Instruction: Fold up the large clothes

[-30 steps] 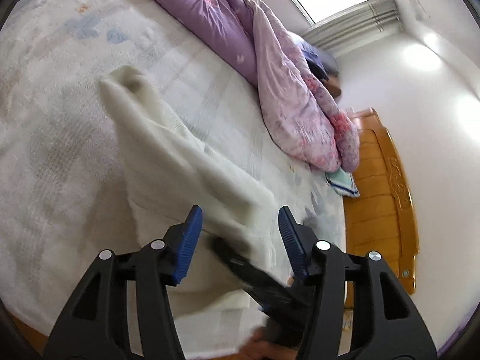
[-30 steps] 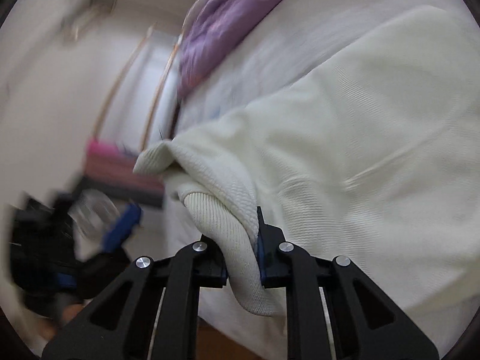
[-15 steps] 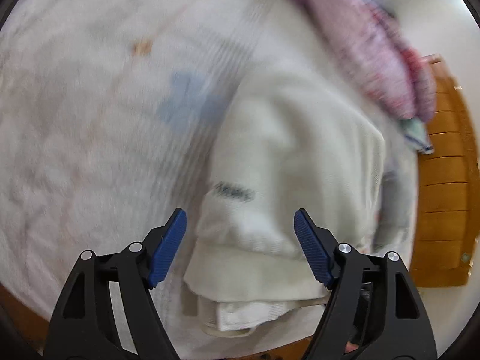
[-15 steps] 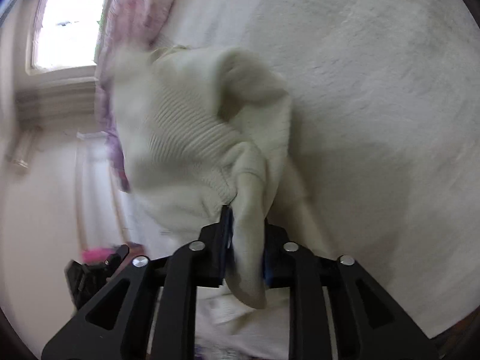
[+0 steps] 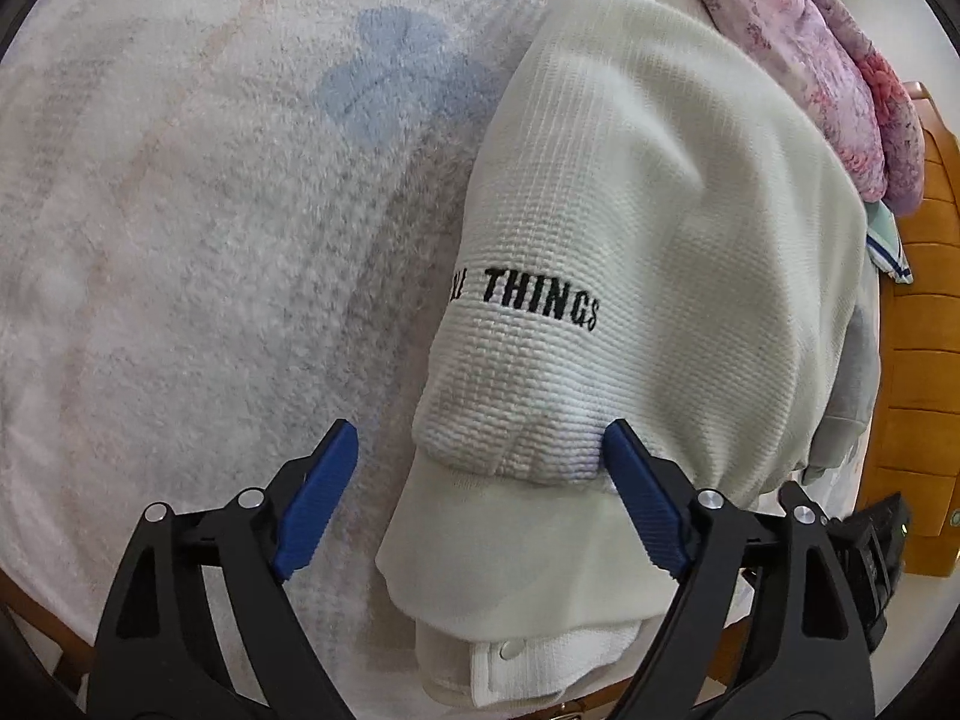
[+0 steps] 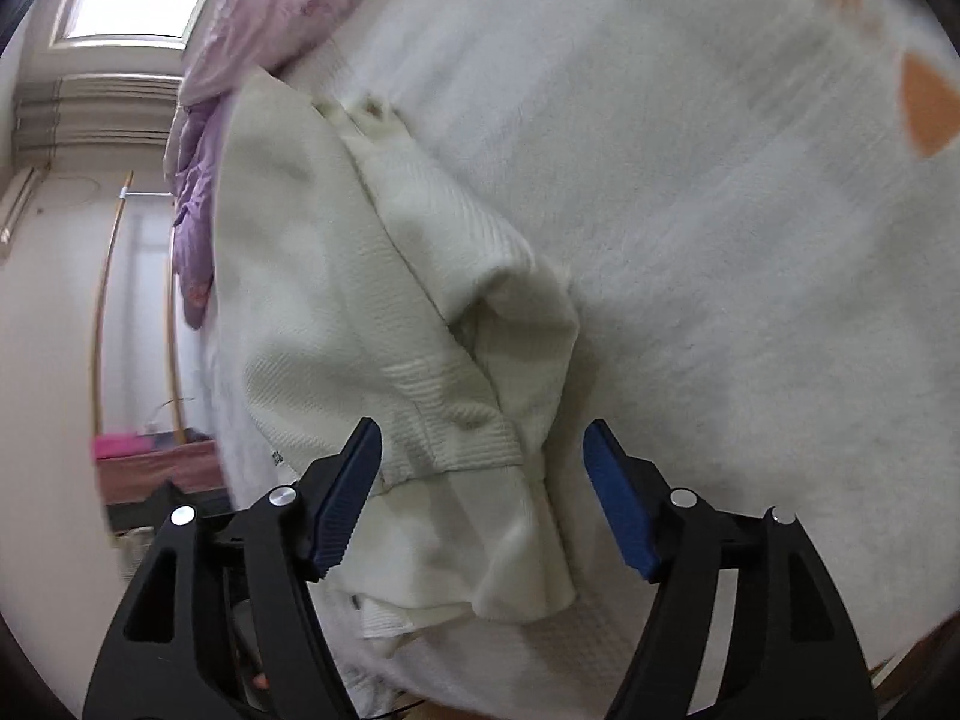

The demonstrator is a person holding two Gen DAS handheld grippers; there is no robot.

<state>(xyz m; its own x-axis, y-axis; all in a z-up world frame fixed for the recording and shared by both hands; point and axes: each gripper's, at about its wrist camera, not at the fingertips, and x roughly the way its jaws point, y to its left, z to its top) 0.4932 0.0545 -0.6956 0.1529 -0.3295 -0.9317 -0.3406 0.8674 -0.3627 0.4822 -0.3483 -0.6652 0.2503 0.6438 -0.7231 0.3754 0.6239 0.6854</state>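
A cream sweater (image 5: 648, 192) with black letters lay folded on the white bed blanket (image 5: 180, 240), next to a purple quilt (image 5: 840, 78). The left gripper (image 5: 480, 504) hung over it, jaws spread wide. The right gripper (image 6: 483, 498) had its jaws spread too, holding nothing.
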